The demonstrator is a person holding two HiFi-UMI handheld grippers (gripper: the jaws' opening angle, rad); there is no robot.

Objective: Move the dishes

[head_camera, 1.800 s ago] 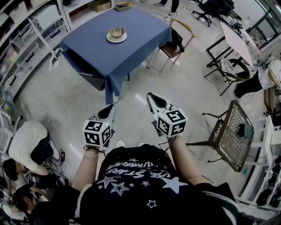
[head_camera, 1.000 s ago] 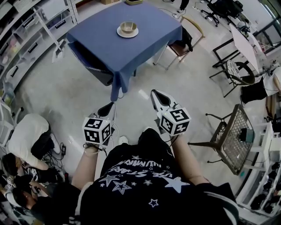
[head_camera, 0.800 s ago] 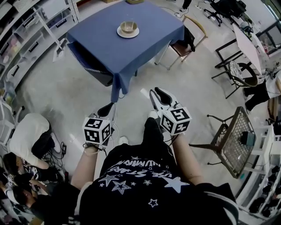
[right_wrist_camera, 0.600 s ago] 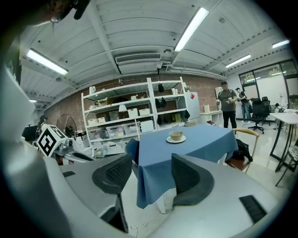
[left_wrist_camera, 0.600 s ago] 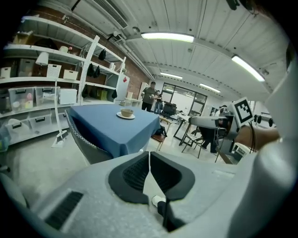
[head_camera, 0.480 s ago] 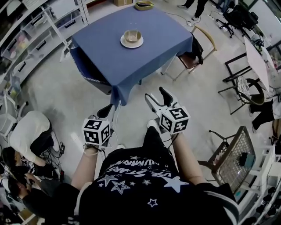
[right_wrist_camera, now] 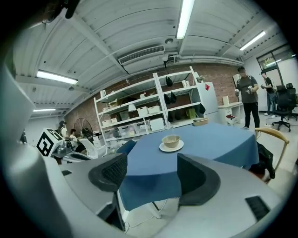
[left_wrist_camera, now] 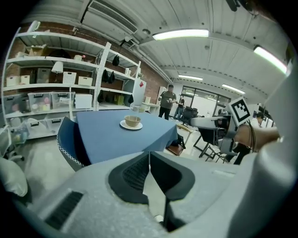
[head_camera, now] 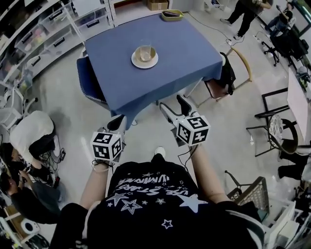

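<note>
Finding: the right gripper has just been opening. A second ago its jaws were together; now they stand wide apart, and the right gripper view shows only the table's cloth and the floor between the pads, so nothing is held. The left gripper is unchanged: its jaws meet tip to tip and it is empty.

Position: the person has advanced toward the square table under a blue cloth. Its near corner, well ahead of the grippers a second ago, now lies just in front of them in the head view.

Task items: the tan bowl sits on the white round plate near the table's middle, untouched and well apart from both grippers. An olive-rimmed oval dish rests at the far edge.

Assessment: this is the approach stage, and no dish has been moved. The opened right jaws suggest preparation for a pick-up, probably of the bowl and plate, which are not yet within reach.
</note>
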